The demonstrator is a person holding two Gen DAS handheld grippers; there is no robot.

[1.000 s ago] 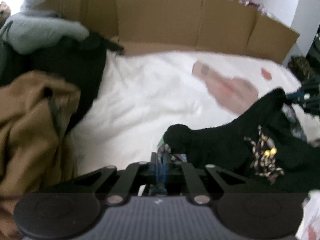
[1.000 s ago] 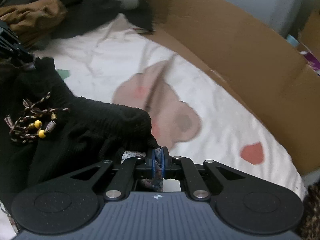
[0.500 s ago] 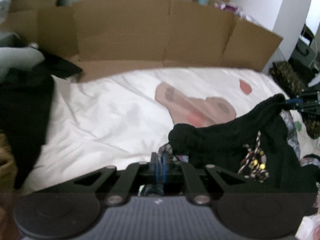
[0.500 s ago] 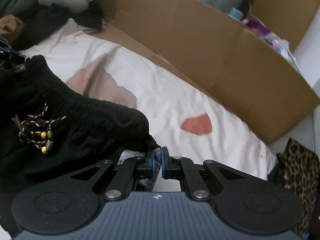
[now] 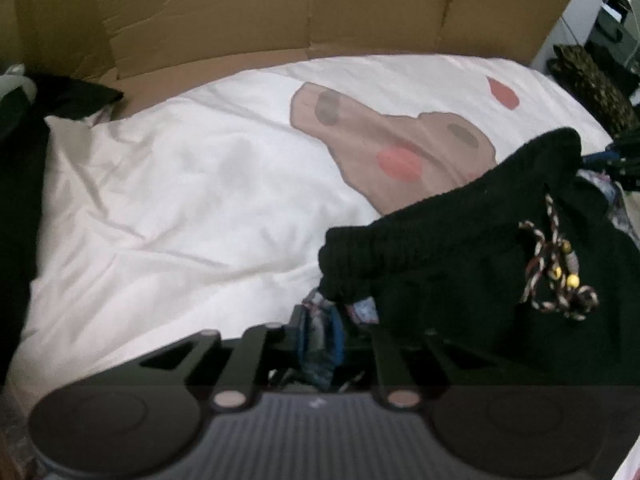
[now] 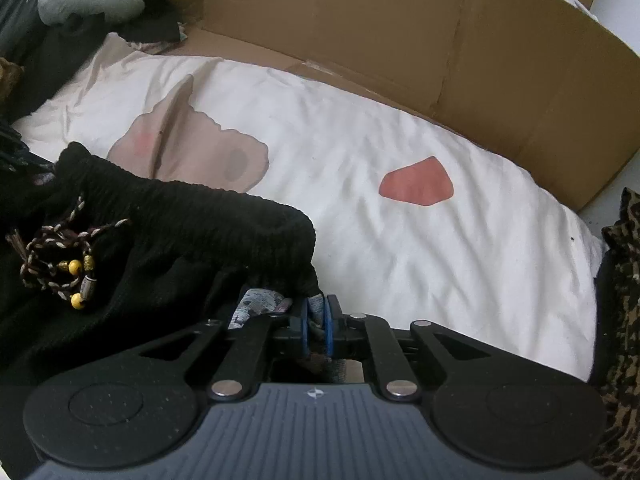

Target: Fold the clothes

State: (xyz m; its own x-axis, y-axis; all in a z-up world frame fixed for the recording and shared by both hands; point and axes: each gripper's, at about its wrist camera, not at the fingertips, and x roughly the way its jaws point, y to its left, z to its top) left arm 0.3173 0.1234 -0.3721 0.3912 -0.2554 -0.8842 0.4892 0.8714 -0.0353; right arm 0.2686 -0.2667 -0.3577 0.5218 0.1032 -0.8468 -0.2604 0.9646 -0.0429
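I see the white sheet (image 5: 180,208) spread wide, cardboard (image 6: 400,32) walling its far side, and the black shorts (image 6: 180,232) stretched by the waistband between my tongs just above it. The left gripper (image 5: 320,338) and right gripper (image 6: 316,322) are both opening, cloth between the pads. My worry: one corner slips first and the waistband lands bunched, the beaded drawstring (image 6: 60,252) trapped underneath.
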